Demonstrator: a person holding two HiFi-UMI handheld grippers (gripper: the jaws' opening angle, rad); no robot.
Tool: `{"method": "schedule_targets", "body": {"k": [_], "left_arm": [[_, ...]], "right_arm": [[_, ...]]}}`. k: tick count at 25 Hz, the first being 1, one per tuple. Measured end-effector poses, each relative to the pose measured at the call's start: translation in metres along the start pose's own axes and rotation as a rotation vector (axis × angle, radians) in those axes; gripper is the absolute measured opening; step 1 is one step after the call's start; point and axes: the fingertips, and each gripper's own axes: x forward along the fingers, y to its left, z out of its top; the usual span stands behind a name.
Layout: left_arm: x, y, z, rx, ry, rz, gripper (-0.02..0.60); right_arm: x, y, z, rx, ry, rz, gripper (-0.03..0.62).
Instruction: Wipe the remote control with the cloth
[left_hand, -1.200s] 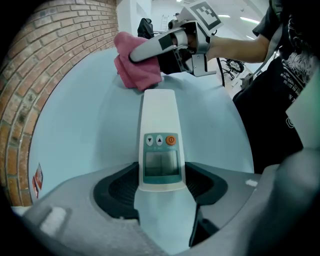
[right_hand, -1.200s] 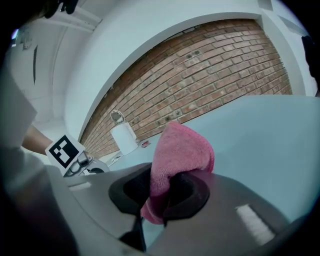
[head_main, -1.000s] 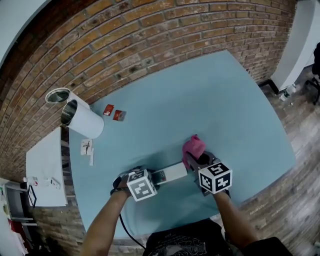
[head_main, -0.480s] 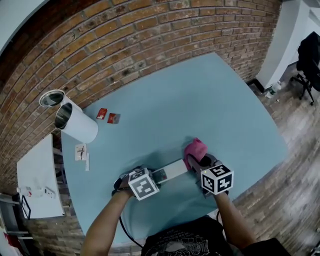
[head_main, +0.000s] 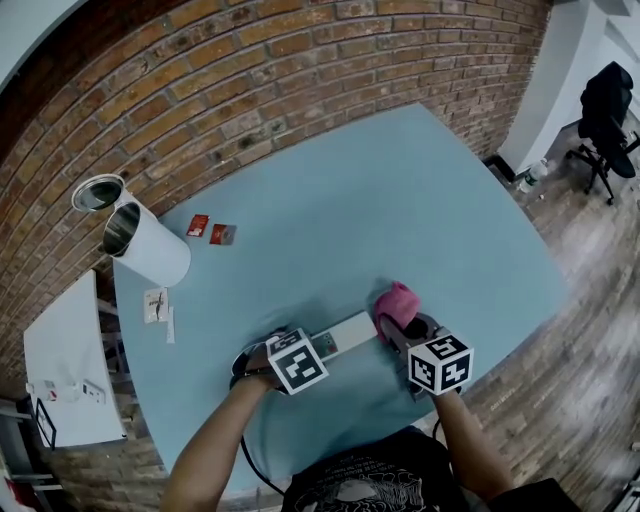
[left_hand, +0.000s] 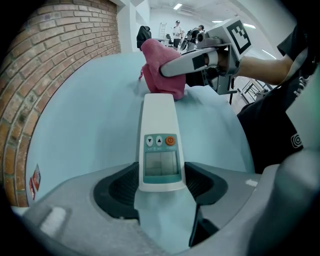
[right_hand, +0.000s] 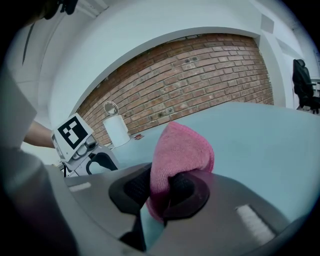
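A white remote control (head_main: 340, 337) with a small screen and an orange button lies on the blue table (head_main: 400, 200). My left gripper (head_main: 315, 350) is shut on its near end, and in the left gripper view the remote control (left_hand: 159, 140) runs away from the jaws of the left gripper (left_hand: 160, 182). My right gripper (head_main: 398, 325) is shut on a bunched pink cloth (head_main: 396, 303). The cloth (left_hand: 162, 67) rests at the remote's far end. In the right gripper view the cloth (right_hand: 180, 155) is pinched between the pads of the right gripper (right_hand: 160, 192).
A white cylinder (head_main: 150, 245) lies at the table's far left beside a metal tin (head_main: 97, 192). Two small red cards (head_main: 210, 230) and paper slips (head_main: 155, 305) lie near it. A brick wall (head_main: 250, 90) runs behind. A white side table (head_main: 60, 360) stands left, a black chair (head_main: 605, 110) far right.
My right gripper has slid the pink cloth a little to the right, towards the remote's far tip. The left gripper keeps its hold in place. The head view has shifted slightly.
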Motion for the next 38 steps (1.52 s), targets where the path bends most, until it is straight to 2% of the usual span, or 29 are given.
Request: {"method": "schedule_targets", "body": {"k": [10, 15, 21, 28, 38], "left_arm": [[0.000, 0.001, 0.001, 0.003, -0.014, -0.001, 0.282], [0.000, 0.001, 0.001, 0.006, -0.018, 0.000, 0.282], [0.000, 0.001, 0.000, 0.007, -0.023, -0.002, 0.282], [0.000, 0.001, 0.002, 0.011, 0.009, -0.005, 0.282], [-0.001, 0.000, 0.003, 0.012, -0.014, -0.003, 0.282]], "right_arm": [[-0.015, 0.009, -0.009, 0.045, -0.014, -0.002, 0.063], [-0.020, 0.022, -0.015, 0.084, -0.021, 0.030, 0.063], [-0.021, 0.040, -0.020, 0.067, -0.024, 0.044, 0.063], [-0.022, 0.058, -0.027, 0.063, -0.029, 0.051, 0.063], [-0.005, 0.101, -0.038, 0.041, -0.020, 0.101, 0.063]]}}
